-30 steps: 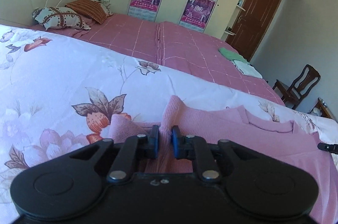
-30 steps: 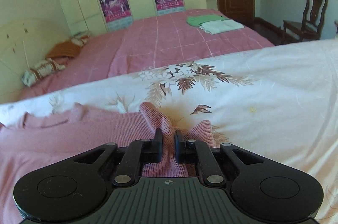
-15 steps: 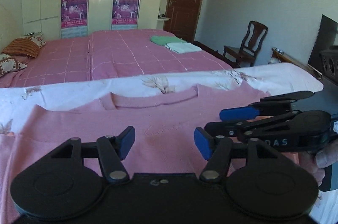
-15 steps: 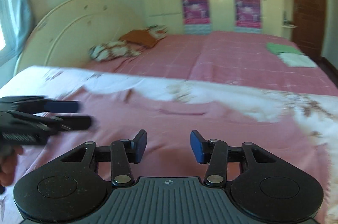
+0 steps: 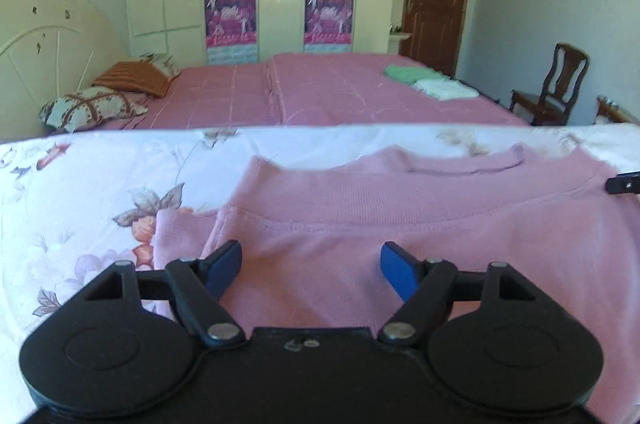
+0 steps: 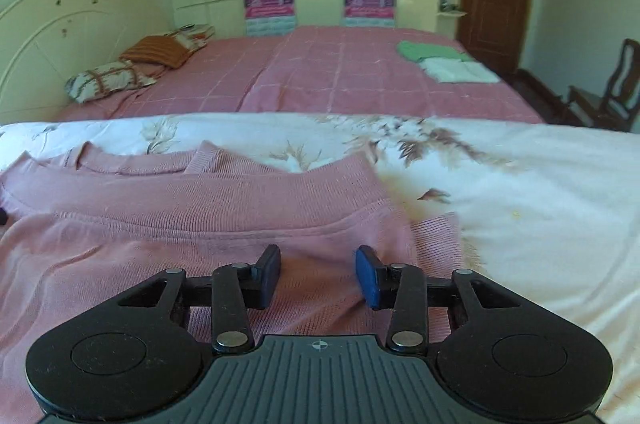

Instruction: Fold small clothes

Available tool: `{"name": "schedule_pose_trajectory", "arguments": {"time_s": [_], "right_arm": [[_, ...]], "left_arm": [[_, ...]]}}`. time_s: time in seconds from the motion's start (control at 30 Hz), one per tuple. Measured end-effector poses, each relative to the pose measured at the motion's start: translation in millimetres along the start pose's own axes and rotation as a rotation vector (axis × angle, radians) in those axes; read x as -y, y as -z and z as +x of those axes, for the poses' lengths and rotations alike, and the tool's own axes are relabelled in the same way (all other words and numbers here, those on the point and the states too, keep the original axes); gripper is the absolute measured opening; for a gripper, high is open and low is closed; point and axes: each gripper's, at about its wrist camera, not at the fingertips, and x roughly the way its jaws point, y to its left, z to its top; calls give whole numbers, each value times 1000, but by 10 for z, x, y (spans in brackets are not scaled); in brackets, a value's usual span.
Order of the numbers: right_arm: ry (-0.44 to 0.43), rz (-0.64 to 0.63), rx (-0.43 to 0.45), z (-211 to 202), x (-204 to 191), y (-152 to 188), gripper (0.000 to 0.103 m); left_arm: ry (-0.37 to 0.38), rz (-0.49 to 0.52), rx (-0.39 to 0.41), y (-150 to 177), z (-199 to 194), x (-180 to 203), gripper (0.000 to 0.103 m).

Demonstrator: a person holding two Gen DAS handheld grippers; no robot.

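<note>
While the pink-covered bed (image 5: 340, 92) fills the back of the room, the nearer surface is a white floral quilt (image 5: 80, 192), and on it lies the pink sweater (image 5: 400, 224), spread flat with its neckline toward the far edge and both sleeves folded in across the body. In the right wrist view the sweater (image 6: 180, 220) covers the left half of the quilt (image 6: 520, 192), its folded edge just ahead of the blue pads. On the far bed sit a green and a white folded garment (image 6: 444, 62) and two pillows (image 5: 108, 92). The left gripper (image 5: 311, 268) hangs over the sweater's left side, fingers wide apart and holding nothing. The right gripper (image 6: 318, 274) hovers at the sweater's right side, fingers likewise spread and empty.
</note>
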Motion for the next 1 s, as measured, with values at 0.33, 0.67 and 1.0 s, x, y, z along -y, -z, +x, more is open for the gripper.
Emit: {"name": "schedule_pose_trajectory", "arguments": {"time_s": [0.33,0.67,1.0], "right_arm": [[-217,-140,32,-525,-1165,613,41],[-143,-173,-11,-755,-717,952,41],[-6,-6,-25,-1080,109,1228,40]], "left_arm": [[123,88,-39,415,-119,1105,77],[22,-20,-22,685,-674,427,76],[-30,-45,-37,890,-918,-38,76]]}}
